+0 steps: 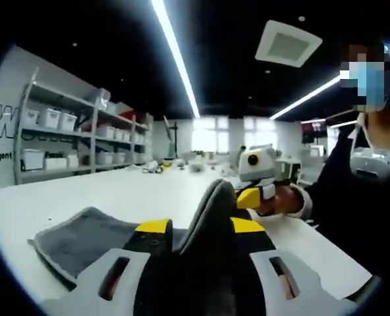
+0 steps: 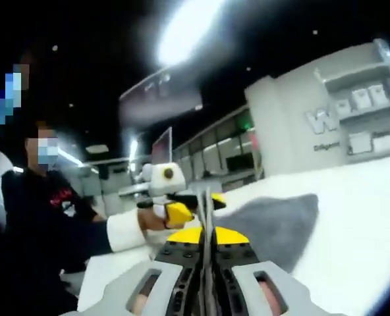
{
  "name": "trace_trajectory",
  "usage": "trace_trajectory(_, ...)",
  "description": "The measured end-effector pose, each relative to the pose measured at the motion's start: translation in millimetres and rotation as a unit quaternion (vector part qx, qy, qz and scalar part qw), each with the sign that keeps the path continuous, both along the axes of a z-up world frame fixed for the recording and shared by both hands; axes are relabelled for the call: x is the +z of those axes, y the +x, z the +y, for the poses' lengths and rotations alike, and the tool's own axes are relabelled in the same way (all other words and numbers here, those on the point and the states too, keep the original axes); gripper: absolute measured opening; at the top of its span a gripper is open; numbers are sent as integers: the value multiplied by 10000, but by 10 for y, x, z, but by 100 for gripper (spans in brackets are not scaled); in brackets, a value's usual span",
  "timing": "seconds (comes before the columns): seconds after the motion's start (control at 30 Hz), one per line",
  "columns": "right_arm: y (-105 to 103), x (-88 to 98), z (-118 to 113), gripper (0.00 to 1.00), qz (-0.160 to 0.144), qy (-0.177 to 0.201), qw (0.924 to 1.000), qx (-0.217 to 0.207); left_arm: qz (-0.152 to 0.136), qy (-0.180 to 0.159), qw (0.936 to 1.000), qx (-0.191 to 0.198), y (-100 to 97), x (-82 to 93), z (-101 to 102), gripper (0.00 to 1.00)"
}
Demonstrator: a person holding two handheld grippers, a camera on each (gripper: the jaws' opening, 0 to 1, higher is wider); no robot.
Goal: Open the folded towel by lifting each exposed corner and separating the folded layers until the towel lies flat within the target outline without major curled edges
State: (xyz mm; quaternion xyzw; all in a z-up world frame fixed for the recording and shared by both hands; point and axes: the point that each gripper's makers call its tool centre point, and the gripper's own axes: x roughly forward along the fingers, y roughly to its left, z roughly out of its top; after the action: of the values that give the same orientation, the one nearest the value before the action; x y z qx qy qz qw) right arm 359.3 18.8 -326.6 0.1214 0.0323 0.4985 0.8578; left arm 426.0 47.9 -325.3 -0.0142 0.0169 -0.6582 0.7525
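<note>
Both grippers' fingers, left (image 1: 198, 227) and right (image 2: 207, 230), pinch the towel (image 1: 83, 237) edge; draw them apart evenly above the worktop (image 1: 149, 191).

In the left gripper view the towel (image 1: 89, 237) lies on the surface (image 1: 149, 191), one edge rising between the left gripper (image 1: 198, 227) jaws. The right gripper (image 1: 251, 196) is just behind, to the right, also on the raised edge. Shelves (image 1: 70, 135) stand along the wall at far left. In the right gripper view the towel (image 2: 274, 224) spreads right of the right gripper (image 2: 207, 232), the left gripper (image 2: 182, 207) just beyond.
</note>
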Motion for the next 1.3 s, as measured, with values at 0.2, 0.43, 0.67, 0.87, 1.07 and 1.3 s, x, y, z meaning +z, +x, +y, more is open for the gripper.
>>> trace_trajectory(0.2, 40, 0, -29, 0, 104, 80, 9999, -53, -103, 83, 9999, 106, 66, -26, -1, 11)
trace_trajectory(0.43, 80, 100, 45, 18, -657, -332, 9971, -187, -135, 98, 9995, 256, 107, 7, -2, 7)
trace_trajectory(0.67, 217, 213, 37, 23, -810, -547, 9946, -338, -238, 58, 9992, 309, 74, 70, -41, 6)
trace_trajectory(0.87, 342, 246, 104, 22, -1173, -1505, 9807, -436, -260, 90, 9987, 426, 58, 90, -73, 6)
trace_trajectory(1.07, 464, 234, 161, 17, -1132, -1818, 9761, -363, -204, 85, 9989, 409, 41, 90, -86, 6)
trace_trajectory(1.3, 511, 199, 196, 13, -1052, -1697, 9790, -405, -255, 72, 9989, 383, 32, 101, -109, 6)
